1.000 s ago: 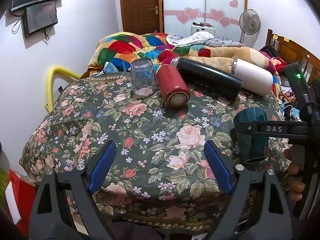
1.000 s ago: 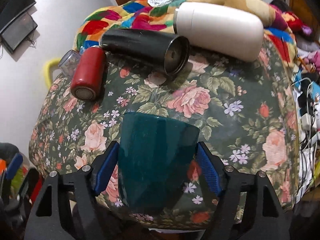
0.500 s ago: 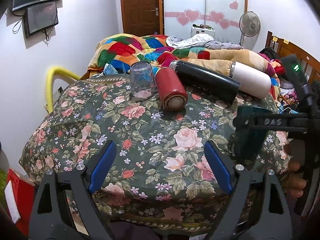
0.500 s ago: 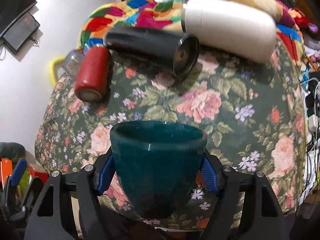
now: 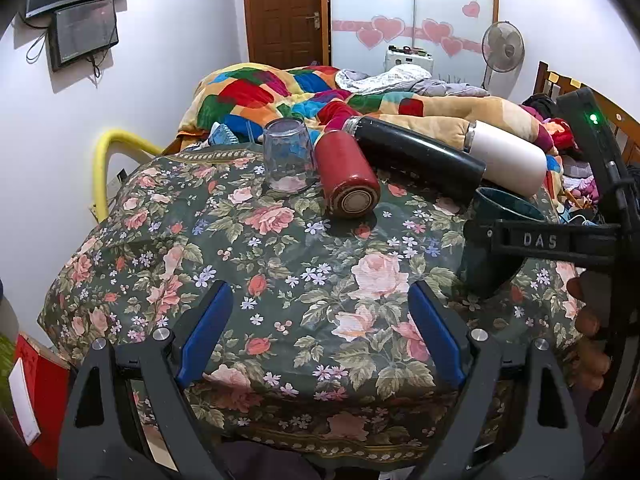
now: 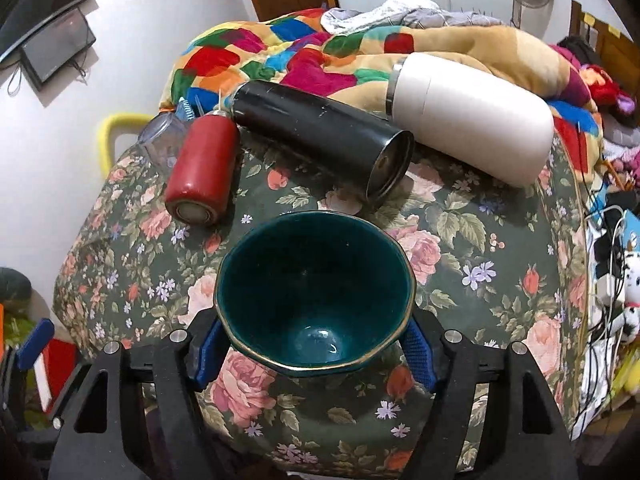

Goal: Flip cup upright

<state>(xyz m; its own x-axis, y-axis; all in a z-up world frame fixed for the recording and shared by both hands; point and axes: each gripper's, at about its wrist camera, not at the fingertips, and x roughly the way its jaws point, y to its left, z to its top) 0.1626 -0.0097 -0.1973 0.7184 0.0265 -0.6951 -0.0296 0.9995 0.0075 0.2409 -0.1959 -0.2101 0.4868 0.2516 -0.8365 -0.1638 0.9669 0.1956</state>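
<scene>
- My right gripper (image 6: 314, 344) is clamped on the teal cup (image 6: 316, 292), one blue pad on each side of its wall below the rim.
- A second ago I saw the cup's outer side with its mouth turned away; now I look straight into its bowl, so the turn-over is essentially finished.
- From the left wrist view, the cup (image 5: 496, 240) sits mouth-up at the right side of the desk (image 5: 280, 248), its base at or just above the floral cloth; I cannot tell whether they touch.
- My left gripper (image 5: 320, 332) hangs open and empty over the near edge.
- What remains, I judge, is setting down and letting go.
</scene>
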